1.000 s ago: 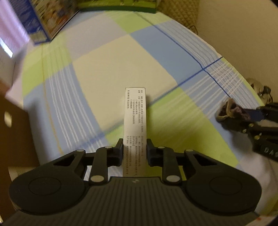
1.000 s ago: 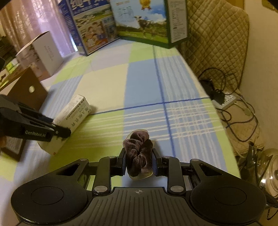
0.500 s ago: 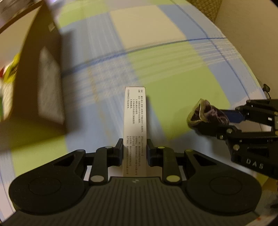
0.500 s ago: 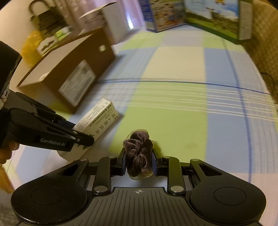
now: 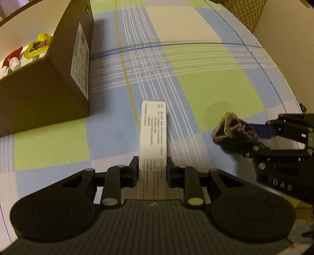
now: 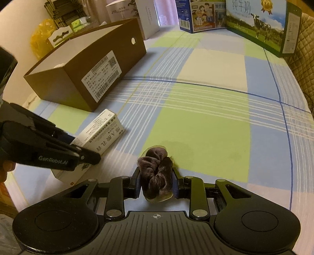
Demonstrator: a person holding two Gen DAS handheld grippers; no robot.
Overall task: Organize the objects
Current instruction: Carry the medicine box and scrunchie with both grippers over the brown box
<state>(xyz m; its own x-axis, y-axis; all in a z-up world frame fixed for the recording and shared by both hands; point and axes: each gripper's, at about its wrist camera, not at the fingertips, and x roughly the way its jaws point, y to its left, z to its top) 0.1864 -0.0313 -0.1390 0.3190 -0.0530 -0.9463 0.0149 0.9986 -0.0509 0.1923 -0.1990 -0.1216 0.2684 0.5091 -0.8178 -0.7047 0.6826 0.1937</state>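
Observation:
My left gripper [image 5: 152, 170] is shut on a long white carton [image 5: 153, 137] with small print, held above the checked cloth. The same carton [image 6: 100, 137] shows in the right wrist view, with the left gripper [image 6: 86, 157] clamped on its near end. My right gripper [image 6: 157, 184] is shut on a dark brown velvet scrunchie [image 6: 155, 172] in a clear wrapper. In the left wrist view the scrunchie [image 5: 233, 129] sticks out of the right gripper [image 5: 249, 137] at the right. An open brown cardboard box [image 6: 86, 66] lies left of both, with small packets [image 5: 37, 47] inside.
The table carries a blue, green and cream checked cloth [image 6: 206, 109]. Milk cartons [image 6: 257, 25] and white boxes [image 6: 145, 17] stand along the far edge. A quilted chair back [image 6: 304, 49] is at the right. Part of a hand [image 6: 5, 168] shows at the left.
Both grippers swung left with their loads still held. The brown box came into full view and sits closer, and the blur is gone.

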